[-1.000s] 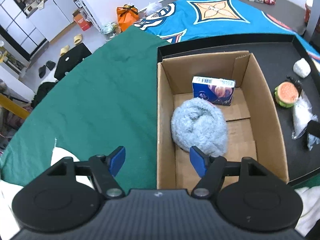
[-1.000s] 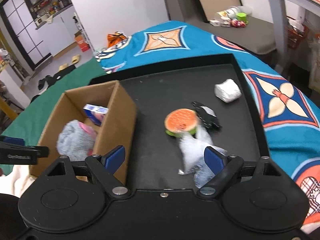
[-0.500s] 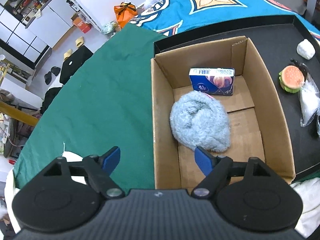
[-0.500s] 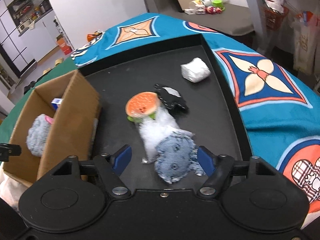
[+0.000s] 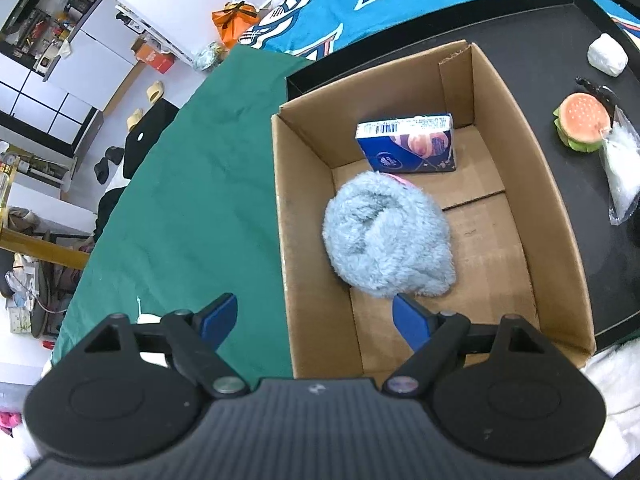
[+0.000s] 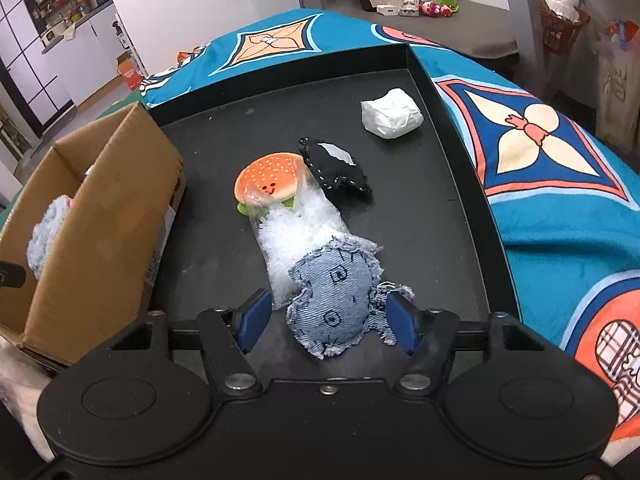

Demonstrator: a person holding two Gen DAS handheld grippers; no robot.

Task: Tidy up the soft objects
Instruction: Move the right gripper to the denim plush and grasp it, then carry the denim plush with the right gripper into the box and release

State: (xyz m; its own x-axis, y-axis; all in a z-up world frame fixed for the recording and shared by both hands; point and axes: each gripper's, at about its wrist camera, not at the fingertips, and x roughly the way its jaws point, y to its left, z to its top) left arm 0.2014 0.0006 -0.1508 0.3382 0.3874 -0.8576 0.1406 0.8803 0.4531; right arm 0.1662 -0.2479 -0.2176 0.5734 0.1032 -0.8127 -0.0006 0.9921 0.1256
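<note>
Right gripper (image 6: pixel 326 322) now lower, jaws just closing around the frayed blue denim soft toy (image 6: pixel 338 300). Left gripper (image 5: pixel 314 322) jaws now wider.

Left tongs (image 5: pixel 316 318) spread wide, right tongs (image 6: pixel 327 322) closing — seemingly untouching

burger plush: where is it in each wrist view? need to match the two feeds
Left wrist: burger plush at the right edge, on the black tray, right of the cardboard box.
Right wrist: burger plush left of centre, beyond the denim piece that lies between the right gripper pads.
Shared landmark: the cardboard box holding the fluffy grey-blue item.
</note>
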